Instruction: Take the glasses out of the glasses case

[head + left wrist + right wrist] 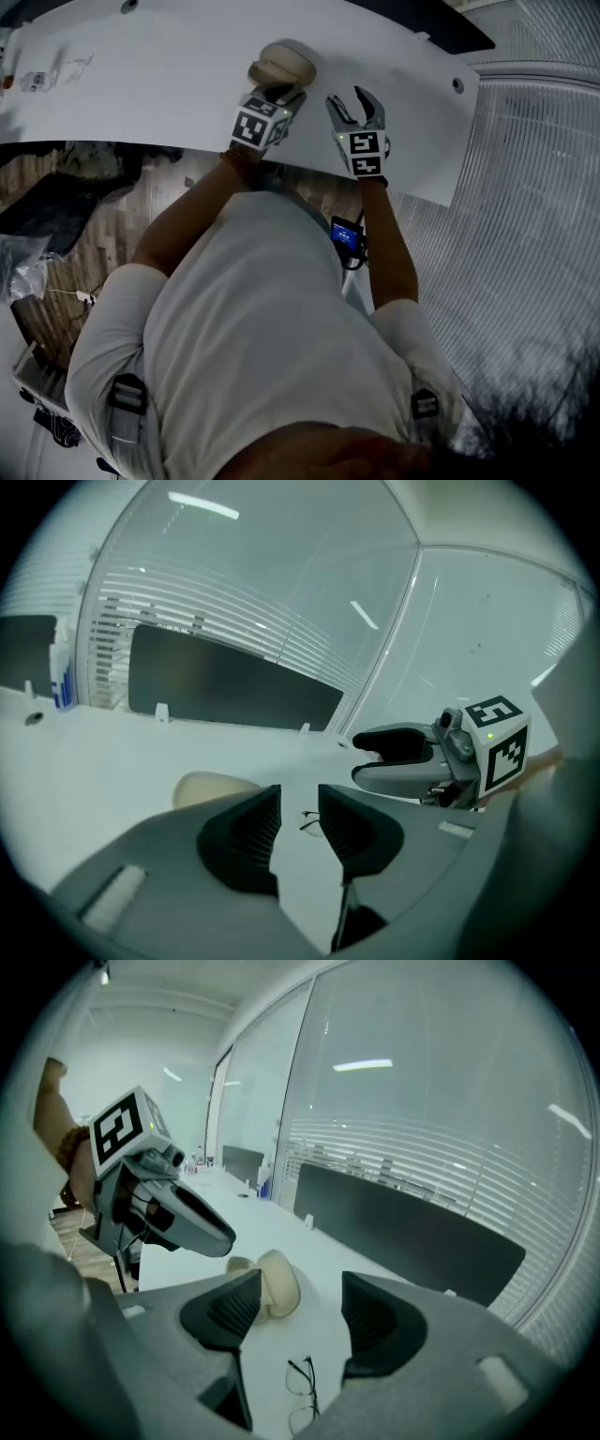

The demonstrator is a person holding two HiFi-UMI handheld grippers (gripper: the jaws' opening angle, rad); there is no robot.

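Observation:
The beige glasses case (272, 1283) lies open on the white table (319, 1260), with the thin dark-framed glasses (302, 1393) on the tabletop just in front of it. My right gripper (300, 1312) hangs above them, open and holding nothing. In the left gripper view the case (211, 787) is at the left, and the glasses (309, 822) show small through the gap of my open, empty left gripper (298, 822). The head view has the left gripper (274, 92) by the case (279, 64) and the right gripper (347, 98) beside it. The glasses are hidden there.
A dark divider panel (403, 1232) runs along the table's far edge, with a glass wall and blinds (450, 1166) behind it. The table's near edge (309, 173) crosses in front of the person, above wooden floor (94, 225). Small items (37, 80) lie at the table's left end.

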